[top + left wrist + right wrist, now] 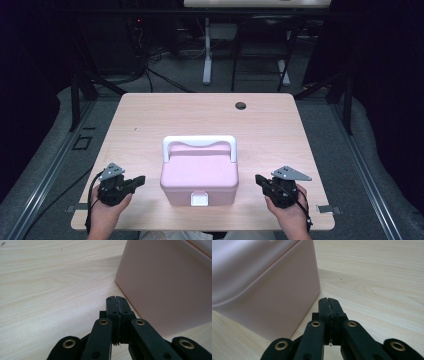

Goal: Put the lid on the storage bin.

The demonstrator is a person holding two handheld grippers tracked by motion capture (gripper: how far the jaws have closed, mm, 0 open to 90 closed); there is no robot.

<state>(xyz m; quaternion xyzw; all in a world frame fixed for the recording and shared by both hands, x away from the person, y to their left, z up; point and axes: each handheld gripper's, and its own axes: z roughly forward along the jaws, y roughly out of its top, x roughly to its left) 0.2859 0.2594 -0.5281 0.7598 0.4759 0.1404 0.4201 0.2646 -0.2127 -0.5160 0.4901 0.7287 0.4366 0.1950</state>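
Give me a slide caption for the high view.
Two shut grippers, left and right, flank a closed pink box on the table.

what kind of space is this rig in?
Probably a lab or recording workspace: a light wooden table with a cable hole, dark curtains around it, cables on grey carpet behind, and another desk's legs.

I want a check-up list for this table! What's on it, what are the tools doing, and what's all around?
Surface: pale wooden table, round hole near the far edge.
Job's things: pink box with white handle lying back and white front latch, lid shut, between the tools.
Clutter: nothing seen.
Grippers: left tool and right tool both shut, holding nothing, pointing at the box sides, apart from it.
Cables: black cable trails from the left tool; more lie on the floor behind.
Surroundings: dark room, grey floor, white desk legs beyond.
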